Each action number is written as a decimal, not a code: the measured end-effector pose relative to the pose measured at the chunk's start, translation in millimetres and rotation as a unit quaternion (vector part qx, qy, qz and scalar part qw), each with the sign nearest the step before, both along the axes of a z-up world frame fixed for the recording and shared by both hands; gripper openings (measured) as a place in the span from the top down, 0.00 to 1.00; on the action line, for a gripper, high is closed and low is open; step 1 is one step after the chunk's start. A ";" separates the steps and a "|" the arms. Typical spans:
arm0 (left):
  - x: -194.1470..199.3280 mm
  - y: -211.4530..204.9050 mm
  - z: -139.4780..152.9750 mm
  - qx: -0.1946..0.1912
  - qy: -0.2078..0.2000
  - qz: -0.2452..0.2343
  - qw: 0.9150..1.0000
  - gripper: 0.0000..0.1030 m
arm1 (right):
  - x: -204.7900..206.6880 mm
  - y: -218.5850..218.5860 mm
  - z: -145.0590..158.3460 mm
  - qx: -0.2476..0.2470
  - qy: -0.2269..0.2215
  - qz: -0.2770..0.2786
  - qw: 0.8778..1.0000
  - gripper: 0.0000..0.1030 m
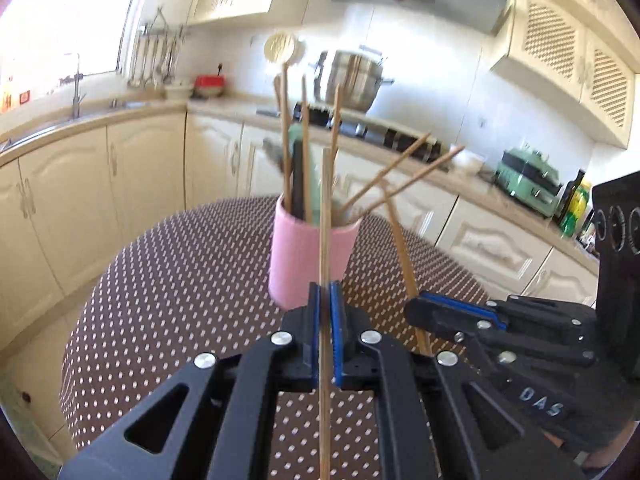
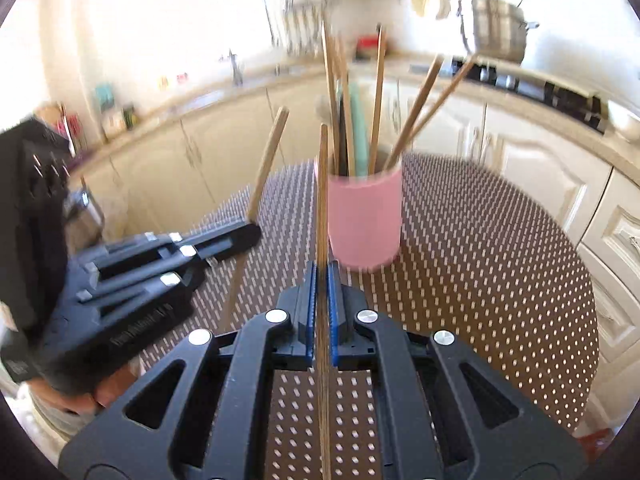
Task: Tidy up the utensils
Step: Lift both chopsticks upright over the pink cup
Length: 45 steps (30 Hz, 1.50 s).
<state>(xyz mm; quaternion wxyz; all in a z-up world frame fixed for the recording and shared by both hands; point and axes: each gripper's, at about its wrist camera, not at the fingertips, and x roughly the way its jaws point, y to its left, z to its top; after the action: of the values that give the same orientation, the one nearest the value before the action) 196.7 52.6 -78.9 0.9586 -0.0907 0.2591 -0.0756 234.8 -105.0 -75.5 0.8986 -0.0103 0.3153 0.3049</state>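
A pink cup (image 1: 312,256) stands on the dotted brown table (image 1: 180,280) and holds several wooden chopsticks, a wooden spoon and green and dark utensils. My left gripper (image 1: 326,296) is shut on a wooden chopstick (image 1: 326,220), held upright just in front of the cup. My right gripper (image 2: 322,276) is shut on another wooden chopstick (image 2: 322,200), upright, just left of the cup (image 2: 364,220). In the left wrist view the right gripper (image 1: 416,304) holds its chopstick (image 1: 400,240) to the right. In the right wrist view the left gripper (image 2: 252,232) holds its chopstick (image 2: 268,164) to the left.
Cream kitchen cabinets and a countertop (image 1: 120,108) run around the table. A steel pot (image 1: 352,80) sits on the stove, a green appliance (image 1: 528,184) and bottles at the right. The table's rim (image 2: 580,280) curves to the right.
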 end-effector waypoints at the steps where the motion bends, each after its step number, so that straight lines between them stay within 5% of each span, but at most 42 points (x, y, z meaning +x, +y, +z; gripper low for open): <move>1: -0.3 -2.7 3.8 -0.003 -0.010 -0.002 1.000 0.95 | -2.8 0.2 6.7 0.008 -0.017 -0.003 1.000 0.94; 5: -2.1 -9.7 20.8 -0.002 -0.043 0.003 0.999 0.95 | -8.4 -3.2 29.3 0.039 -0.075 -0.019 0.996 0.94; 14: 11.7 -20.9 64.8 -0.001 -0.138 0.013 0.990 0.95 | 1.0 -6.5 65.1 0.072 -0.126 -0.029 0.989 0.94; 28: 42.2 -19.7 107.4 -0.010 -0.275 0.066 0.959 0.95 | 33.1 -4.0 119.6 0.094 -0.196 -0.054 0.975 0.94; 35: 66.9 -16.5 100.9 -0.018 -0.288 0.088 0.953 0.95 | 51.3 -1.9 113.8 0.095 -0.203 -0.064 0.973 0.94; 45: 92.9 -17.1 74.1 -0.010 -0.254 0.088 0.963 0.95 | 66.2 5.4 93.7 0.086 -0.176 -0.059 0.979 0.94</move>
<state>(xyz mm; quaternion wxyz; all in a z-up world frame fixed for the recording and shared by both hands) 289.6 35.5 -4.7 0.9948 -0.1005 -0.0024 -0.0141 301.0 -99.6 18.2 0.9540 0.0317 0.1249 0.2706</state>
